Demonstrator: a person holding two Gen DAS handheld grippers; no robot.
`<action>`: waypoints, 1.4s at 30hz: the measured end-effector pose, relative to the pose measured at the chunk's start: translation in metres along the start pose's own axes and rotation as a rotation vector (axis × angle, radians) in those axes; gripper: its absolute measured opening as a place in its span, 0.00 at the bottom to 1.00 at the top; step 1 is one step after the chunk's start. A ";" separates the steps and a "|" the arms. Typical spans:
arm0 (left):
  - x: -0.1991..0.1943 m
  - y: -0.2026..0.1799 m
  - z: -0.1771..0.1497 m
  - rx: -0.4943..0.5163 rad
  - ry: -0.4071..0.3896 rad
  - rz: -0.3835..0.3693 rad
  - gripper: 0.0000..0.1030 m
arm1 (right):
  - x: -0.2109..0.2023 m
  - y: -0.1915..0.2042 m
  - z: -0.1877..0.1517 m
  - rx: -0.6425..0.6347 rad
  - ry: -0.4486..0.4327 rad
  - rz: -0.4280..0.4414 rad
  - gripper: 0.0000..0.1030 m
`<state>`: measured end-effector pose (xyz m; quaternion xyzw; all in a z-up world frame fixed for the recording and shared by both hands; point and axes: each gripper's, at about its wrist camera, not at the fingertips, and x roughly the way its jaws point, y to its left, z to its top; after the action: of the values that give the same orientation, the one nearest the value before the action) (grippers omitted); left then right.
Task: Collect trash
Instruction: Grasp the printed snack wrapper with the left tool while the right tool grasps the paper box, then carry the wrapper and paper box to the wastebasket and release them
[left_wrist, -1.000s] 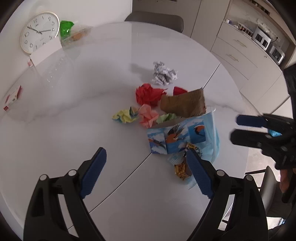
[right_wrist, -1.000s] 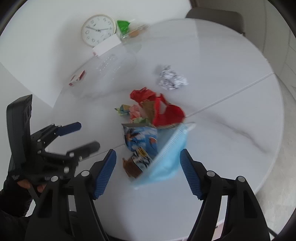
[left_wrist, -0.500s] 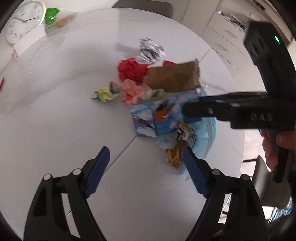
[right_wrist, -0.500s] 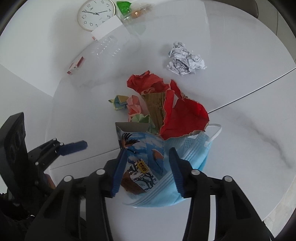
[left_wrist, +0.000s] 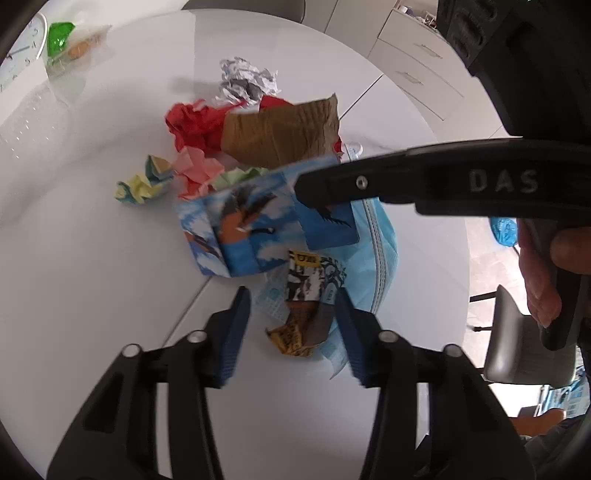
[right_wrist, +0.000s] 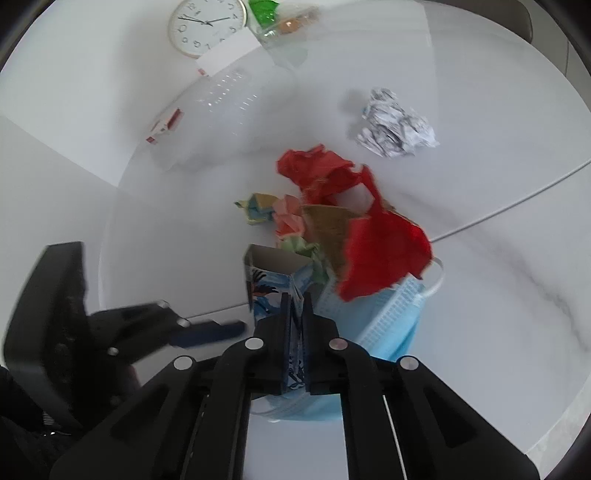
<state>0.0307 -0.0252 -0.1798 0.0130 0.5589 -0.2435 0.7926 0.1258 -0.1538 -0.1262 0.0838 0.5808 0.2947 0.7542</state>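
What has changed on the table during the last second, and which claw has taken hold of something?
The right claw came in over the pile and shut on the bird-print carton. The left claw moved forward and narrowed around the snack wrapper, not yet shut. The blue face mask, the red paper, the newspaper ball and the clock stayed where they were.

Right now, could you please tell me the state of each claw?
Left claw: open, straddling the snack wrapper, not gripping it.
Right claw: shut on the bird-print carton.
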 end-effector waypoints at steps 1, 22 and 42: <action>0.002 0.000 -0.001 -0.002 0.003 -0.011 0.37 | 0.000 0.001 0.000 -0.002 -0.003 0.000 0.04; -0.046 0.032 -0.007 -0.149 -0.084 -0.002 0.18 | -0.024 0.004 0.006 0.040 -0.111 0.062 0.03; -0.097 -0.055 0.017 0.057 -0.157 -0.072 0.18 | -0.184 0.007 -0.107 0.116 -0.316 -0.118 0.03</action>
<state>-0.0010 -0.0424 -0.0728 -0.0037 0.4880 -0.2882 0.8239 -0.0040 -0.2710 -0.0038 0.1383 0.4751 0.1991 0.8459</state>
